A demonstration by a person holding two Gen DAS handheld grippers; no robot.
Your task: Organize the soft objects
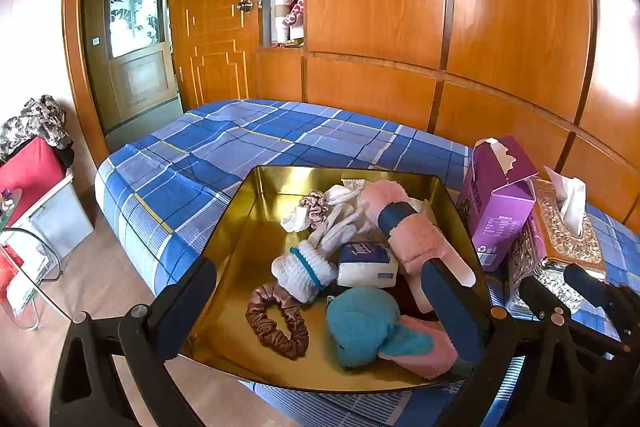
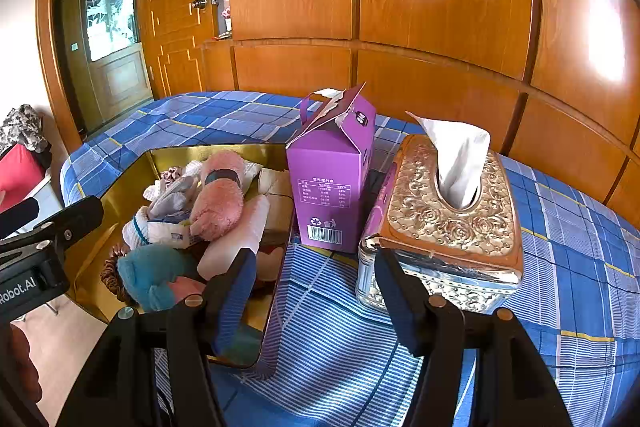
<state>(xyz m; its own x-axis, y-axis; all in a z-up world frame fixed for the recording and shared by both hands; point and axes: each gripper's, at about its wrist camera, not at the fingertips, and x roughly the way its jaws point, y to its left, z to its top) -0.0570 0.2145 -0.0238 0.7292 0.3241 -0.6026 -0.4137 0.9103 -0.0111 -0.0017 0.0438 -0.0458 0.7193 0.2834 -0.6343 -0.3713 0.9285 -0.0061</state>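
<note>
We see a gold tray [image 1: 256, 227] on a blue plaid bed [image 1: 208, 147], filled with soft things: a brown scrunchie [image 1: 276, 323], white socks [image 1: 304, 267], a teal plush toy [image 1: 364, 323] and pink slippers [image 1: 416, 239]. Our left gripper [image 1: 320, 311] hangs over it, jaws apart, empty. Our right gripper [image 2: 316, 283] is apart too, beside a purple carton [image 2: 332, 179] and an ornate tissue box [image 2: 448, 223].
</note>
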